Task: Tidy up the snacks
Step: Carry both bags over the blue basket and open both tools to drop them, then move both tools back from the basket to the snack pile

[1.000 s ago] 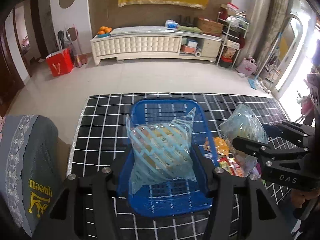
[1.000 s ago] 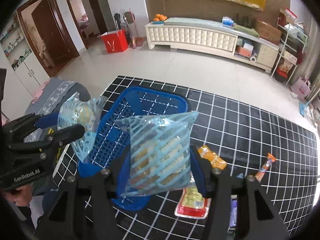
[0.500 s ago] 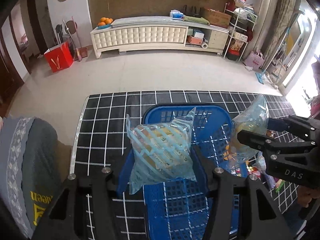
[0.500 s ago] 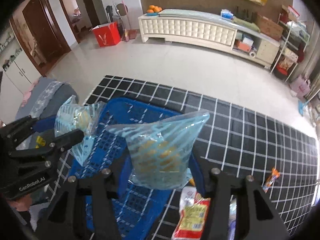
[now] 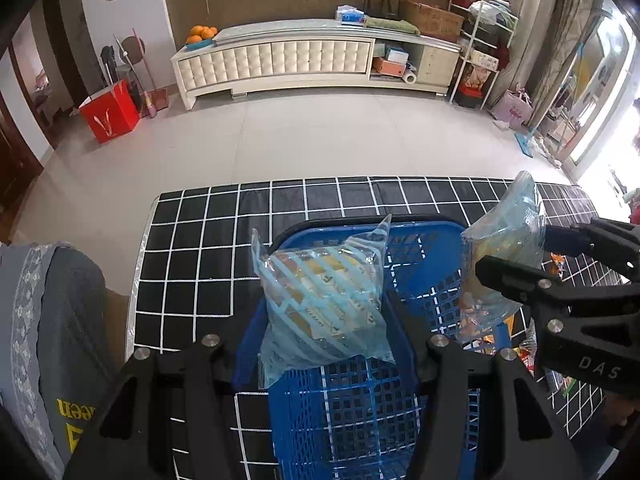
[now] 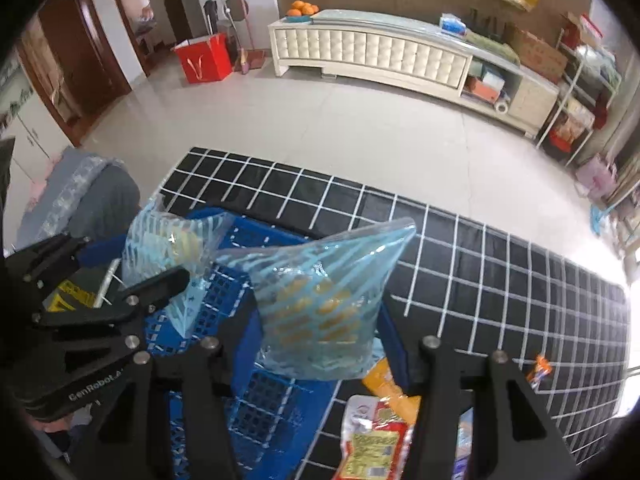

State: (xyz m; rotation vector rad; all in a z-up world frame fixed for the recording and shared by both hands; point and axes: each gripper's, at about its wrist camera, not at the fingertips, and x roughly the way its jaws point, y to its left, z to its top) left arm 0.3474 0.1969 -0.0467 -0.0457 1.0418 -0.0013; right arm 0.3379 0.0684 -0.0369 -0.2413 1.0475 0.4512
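Legibly | right gripper [image 5: 520, 256]: "DAS" | left gripper [image 6: 132, 276]: "GenRobot" | cushion [image 5: 60, 360]: "queen"

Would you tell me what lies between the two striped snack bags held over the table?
In the left wrist view, only the blue basket shows between the left bag and the right bag; its mesh wall fills that gap.

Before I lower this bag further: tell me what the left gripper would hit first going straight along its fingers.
Most likely the blue basket: the left gripper, its jaws opening with the striped snack bag between the fingers, points down into it. The bag would touch the mesh floor first, though depth is hard to judge.
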